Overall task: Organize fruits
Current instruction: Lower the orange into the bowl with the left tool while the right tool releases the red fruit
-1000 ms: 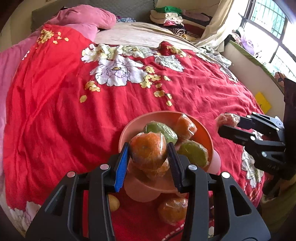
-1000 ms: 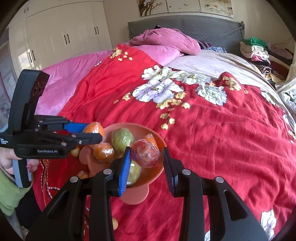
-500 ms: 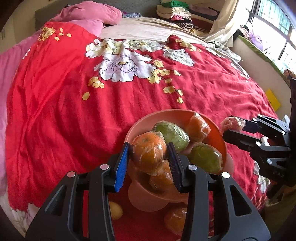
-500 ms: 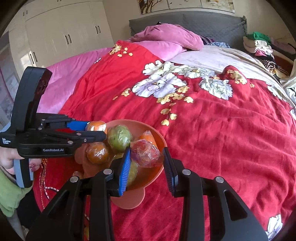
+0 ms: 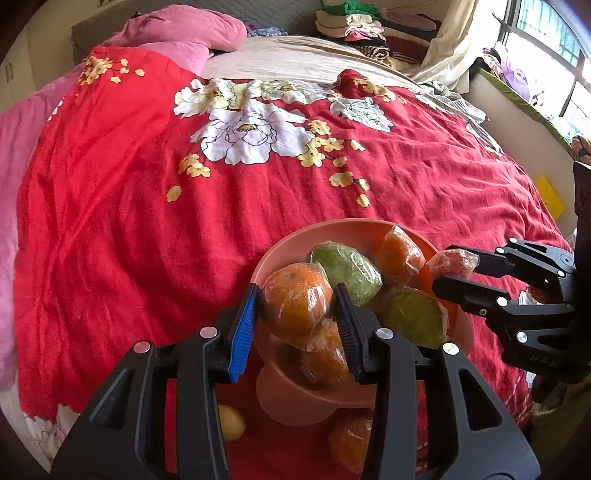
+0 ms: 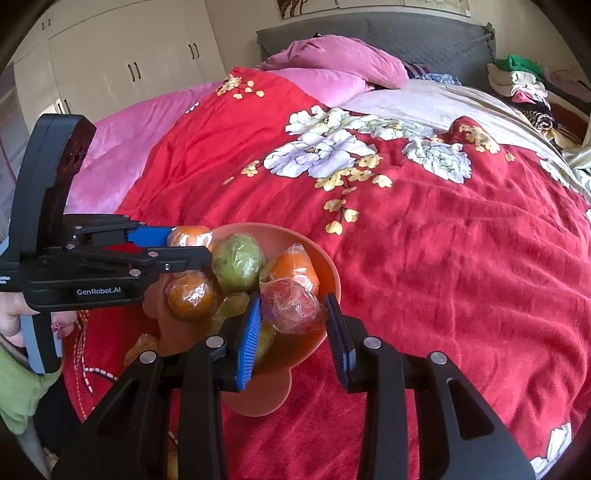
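Note:
A salmon-pink footed bowl stands on the red flowered quilt, holding plastic-wrapped fruit: two green ones and some oranges. My left gripper is shut on a wrapped orange above the bowl's near side. Over the bowl's right side, my right gripper is shut on a wrapped red fruit. That same red fruit shows between the right fingers in the left wrist view. Beside the bowl's foot, on the quilt, lie a small yellow fruit and another wrapped orange.
The quilt stretches wide beyond the bowl. Pink pillows and folded clothes lie at the head of the bed. A person's hand holds the left gripper's handle. A window sill runs along the right.
Both grippers have come a little lower and closer over the bowl, each keeping its fruit; the bowl now sits larger and higher in both views.

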`<state>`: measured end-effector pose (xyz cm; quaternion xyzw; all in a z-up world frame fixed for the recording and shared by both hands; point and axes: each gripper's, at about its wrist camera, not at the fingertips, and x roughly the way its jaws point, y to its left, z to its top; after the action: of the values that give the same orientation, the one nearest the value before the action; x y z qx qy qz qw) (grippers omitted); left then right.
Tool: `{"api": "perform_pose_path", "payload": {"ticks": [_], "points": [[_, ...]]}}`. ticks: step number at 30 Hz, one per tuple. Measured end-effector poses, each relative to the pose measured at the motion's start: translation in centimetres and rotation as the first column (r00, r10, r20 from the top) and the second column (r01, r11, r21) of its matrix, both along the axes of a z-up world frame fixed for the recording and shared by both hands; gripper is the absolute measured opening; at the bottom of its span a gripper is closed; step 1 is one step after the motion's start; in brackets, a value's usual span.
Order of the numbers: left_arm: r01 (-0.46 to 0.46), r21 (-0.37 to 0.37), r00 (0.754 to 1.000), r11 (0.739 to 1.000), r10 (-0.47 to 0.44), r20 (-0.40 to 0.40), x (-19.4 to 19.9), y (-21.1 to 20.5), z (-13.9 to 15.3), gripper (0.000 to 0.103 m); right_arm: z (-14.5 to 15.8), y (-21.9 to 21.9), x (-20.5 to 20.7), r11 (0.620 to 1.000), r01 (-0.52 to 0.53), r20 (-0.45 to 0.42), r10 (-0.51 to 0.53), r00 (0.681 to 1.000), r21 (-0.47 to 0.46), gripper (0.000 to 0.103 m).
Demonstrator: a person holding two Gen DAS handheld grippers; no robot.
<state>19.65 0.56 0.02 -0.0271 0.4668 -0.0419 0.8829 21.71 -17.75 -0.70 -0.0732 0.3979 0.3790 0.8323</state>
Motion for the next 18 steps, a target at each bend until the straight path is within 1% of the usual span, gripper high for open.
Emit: {"api": "perform_pose_path", "payload": {"ticks": [11, 13, 15, 18], "points": [[-0.002, 0.0, 1.0, 1.0, 0.002, -0.001, 0.07, 0.01, -0.04, 0.033, -0.24, 0.1, 0.01, 1.0, -0.009, -0.004, 0.009, 1.0, -0.002, 0.034], [-0.003, -0.001, 1.0, 1.0, 0.003, -0.002, 0.1, 0.0, -0.05, 0.033, -0.15, 0.1, -0.07, 1.0, -0.011, -0.001, 0.011, 1.0, -0.002, 0.037], [-0.003, -0.002, 1.0, 1.0, 0.003, -0.003, 0.06, 0.0, -0.04, 0.033, -0.02, 0.01, -0.1, 1.0, -0.01, 0.004, 0.01, 1.0, 0.0, 0.042], [-0.004, -0.001, 1.0, 1.0, 0.004, -0.004, 0.07, -0.03, -0.09, 0.033, 0.16, -0.07, -0.15, 1.0, -0.012, 0.005, 0.012, 1.0, 0.005, 0.044]]}}
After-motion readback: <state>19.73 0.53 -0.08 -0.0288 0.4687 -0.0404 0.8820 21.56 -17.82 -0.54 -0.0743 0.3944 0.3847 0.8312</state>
